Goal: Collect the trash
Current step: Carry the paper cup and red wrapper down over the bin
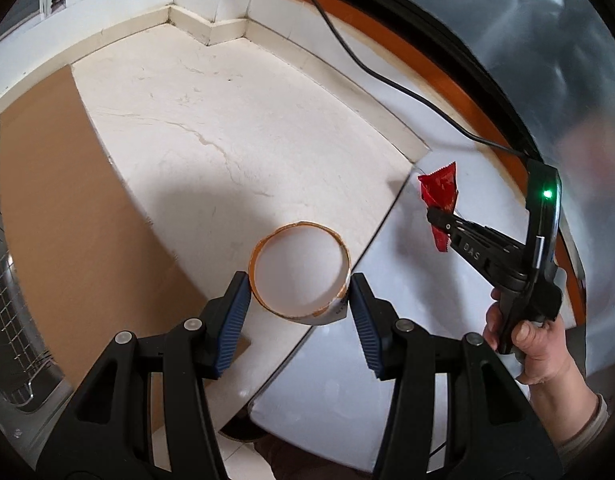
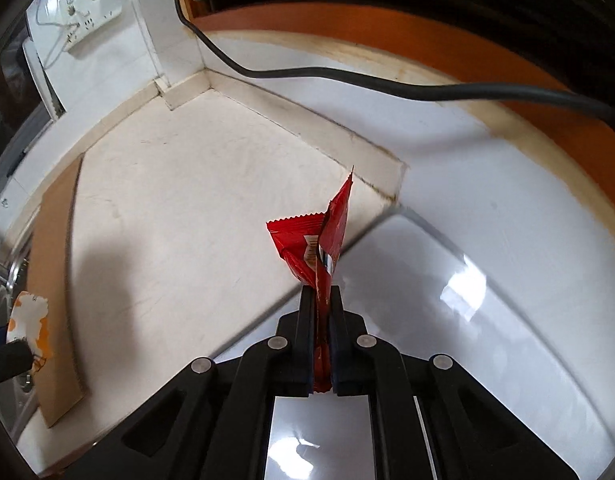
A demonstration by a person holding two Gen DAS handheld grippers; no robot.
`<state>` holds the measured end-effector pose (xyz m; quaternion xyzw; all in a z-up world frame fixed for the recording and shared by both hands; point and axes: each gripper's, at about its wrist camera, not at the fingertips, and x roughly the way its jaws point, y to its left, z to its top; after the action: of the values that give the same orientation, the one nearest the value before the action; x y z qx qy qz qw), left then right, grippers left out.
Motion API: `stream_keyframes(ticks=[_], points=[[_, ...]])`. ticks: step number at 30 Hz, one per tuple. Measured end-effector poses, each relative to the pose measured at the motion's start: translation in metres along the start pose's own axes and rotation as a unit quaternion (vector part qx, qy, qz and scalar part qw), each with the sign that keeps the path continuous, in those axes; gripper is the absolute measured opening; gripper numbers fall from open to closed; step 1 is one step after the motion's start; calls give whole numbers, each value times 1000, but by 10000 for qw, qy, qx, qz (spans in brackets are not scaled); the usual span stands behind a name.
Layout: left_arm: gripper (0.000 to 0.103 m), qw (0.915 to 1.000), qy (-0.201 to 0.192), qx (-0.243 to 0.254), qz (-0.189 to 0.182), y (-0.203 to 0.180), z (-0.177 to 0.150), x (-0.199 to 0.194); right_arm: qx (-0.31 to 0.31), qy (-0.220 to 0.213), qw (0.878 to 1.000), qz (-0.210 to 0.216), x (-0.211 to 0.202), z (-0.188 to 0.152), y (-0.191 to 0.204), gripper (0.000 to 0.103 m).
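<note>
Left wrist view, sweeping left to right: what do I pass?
Wire rack → cardboard sheet → paper cup between the left hand-held gripper fingers → red wrapper → right hand-held gripper → hand.

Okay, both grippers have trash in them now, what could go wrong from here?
The right gripper pinches only the red wrapper's lower end; most sticks out, so it might slip. The left gripper squeezes an open paper cup at its sides, which could crumple or pop free.

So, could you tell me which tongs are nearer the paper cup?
Left. The left tongs straddle the paper cup; the right tongs, clamping a red wrapper, sit off to its right.
</note>
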<state>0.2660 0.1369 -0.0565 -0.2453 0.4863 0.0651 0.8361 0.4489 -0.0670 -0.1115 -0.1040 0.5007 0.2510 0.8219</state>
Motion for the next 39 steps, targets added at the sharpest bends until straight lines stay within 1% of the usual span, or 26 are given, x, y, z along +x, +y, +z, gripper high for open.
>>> stream_keyframes(ticks=[7, 12, 13, 17, 21, 25, 30, 35, 39], points=[[47, 9990, -29, 338, -275, 8, -27, -32, 210, -206, 9995, -92, -57, -38, 26, 5], [47, 9965, 51, 706, -450, 17, -56, -53, 478, -372, 9980, -171, -98, -73, 58, 5], [47, 9956, 80, 793, -489, 20, -63, -57, 535, -398, 9976, -189, -112, -86, 54, 5], [47, 9921, 169, 1081, -619, 31, -89, -70, 723, -481, 9958, -300, -139, -124, 80, 5], [47, 9870, 279, 1397, -747, 44, -118, -83, 1014, -536, 9926, -402, -164, -175, 108, 5], [47, 9818, 353, 1677, -813, 57, -148, -93, 1204, -507, 9902, -486, -178, -220, 136, 5], [47, 9767, 458, 1895, -900, 67, -182, -101, 1387, -426, 9873, -644, -193, -275, 170, 5], [47, 9729, 511, 2071, -894, 66, -212, -101, 1646, -186, 9831, -781, -198, -322, 188, 5], [47, 9700, 581, 2208, -838, 60, -234, -96, 1830, 40, 9798, -802, -197, -358, 198, 5]])
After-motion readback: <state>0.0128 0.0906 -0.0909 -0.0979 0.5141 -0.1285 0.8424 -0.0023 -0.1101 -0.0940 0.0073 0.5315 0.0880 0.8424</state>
